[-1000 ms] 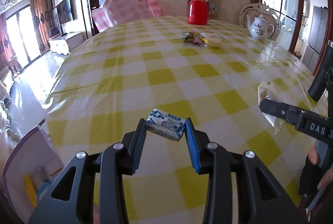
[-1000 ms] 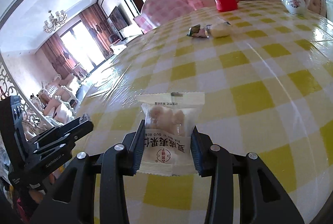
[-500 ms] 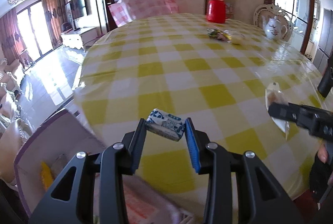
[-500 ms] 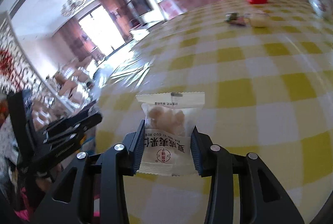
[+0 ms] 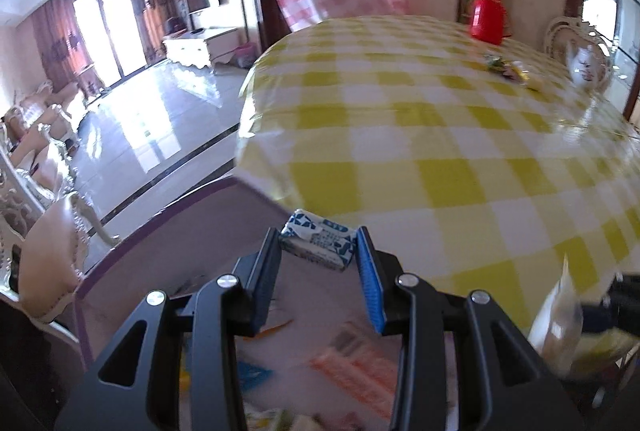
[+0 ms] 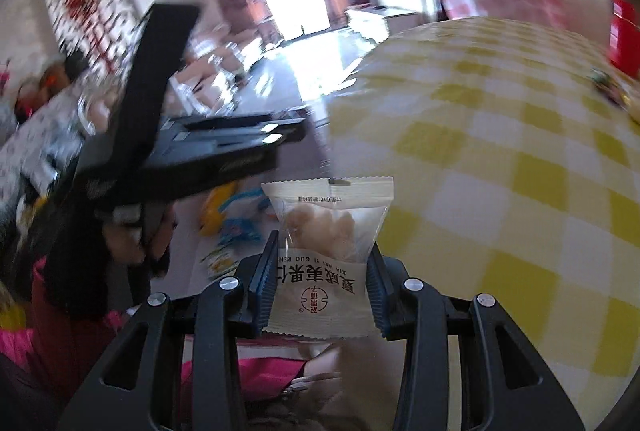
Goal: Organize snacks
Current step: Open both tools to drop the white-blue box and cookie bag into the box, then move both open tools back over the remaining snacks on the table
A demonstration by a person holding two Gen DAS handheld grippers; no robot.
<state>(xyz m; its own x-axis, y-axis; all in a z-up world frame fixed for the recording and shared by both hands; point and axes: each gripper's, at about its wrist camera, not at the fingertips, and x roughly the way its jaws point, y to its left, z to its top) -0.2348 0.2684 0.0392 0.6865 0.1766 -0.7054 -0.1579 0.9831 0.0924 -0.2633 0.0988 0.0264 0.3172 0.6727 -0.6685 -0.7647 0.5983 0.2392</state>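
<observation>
A: Closest in on my left wrist view, the left gripper [image 5: 318, 255] is pinching a small blue-and-white candy [image 5: 318, 241] between its blue pads. The candy sits crosswise at the fingertips, held in the air over the open box [image 5: 160, 231] with the purple rim.

B: And your other hand?

A: On my right wrist view, the right gripper [image 6: 322, 263] is clamped on the white nut packet [image 6: 326, 227], which stands upright between the fingers with its crimped top edge up and the pale nuts showing through the clear window. It hangs off the near edge of the table [image 6: 500, 159].

B: What is under them?

A: Inside the box I see blurred wrappers: an orange-and-white one [image 5: 360, 367] and a blue one [image 5: 250, 373] on my left view. On the right view there is a yellow and blue bundle [image 6: 228, 211] lying beyond the packet.

B: Do the grippers see each other?

A: Yes. The left one crosses my right view as a dark bar, just left of the packet.

B: Farther out?

A: The yellow checked tablecloth runs back to a small pile of snacks [image 5: 510, 69]. Beyond the pile stand a red thermos [image 5: 488, 15] and a white teapot [image 5: 586, 65].
</observation>
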